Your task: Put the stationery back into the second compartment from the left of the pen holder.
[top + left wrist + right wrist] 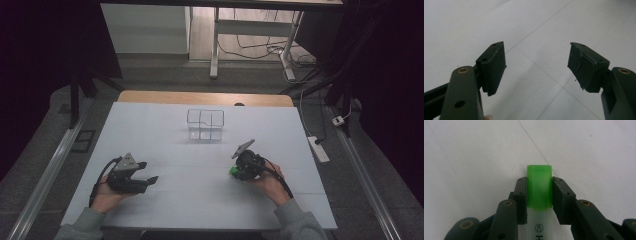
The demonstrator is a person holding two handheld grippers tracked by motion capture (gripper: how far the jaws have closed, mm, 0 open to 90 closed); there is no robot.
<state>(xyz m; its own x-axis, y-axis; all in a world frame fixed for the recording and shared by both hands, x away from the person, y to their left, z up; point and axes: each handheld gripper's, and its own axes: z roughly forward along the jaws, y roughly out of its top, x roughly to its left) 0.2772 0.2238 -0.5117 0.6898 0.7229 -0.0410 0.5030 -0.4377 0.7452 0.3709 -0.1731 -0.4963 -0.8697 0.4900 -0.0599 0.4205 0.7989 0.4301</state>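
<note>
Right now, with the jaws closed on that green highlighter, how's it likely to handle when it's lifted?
The highlighter looks like rigid plastic, so probably stiff and light. Its glossy cap may slip between the right gripper pads. Set down, the rounded body could roll.

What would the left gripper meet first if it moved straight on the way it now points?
Probably only the white table top. The left gripper is open with nothing between its fingers, which point low across bare surface. The way looks free as far as that view shows, though depth is unclear.

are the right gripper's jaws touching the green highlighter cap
Touching: in the right gripper view, both pads of the right gripper press flush against the sides of the green highlighter cap, no gap.
</note>
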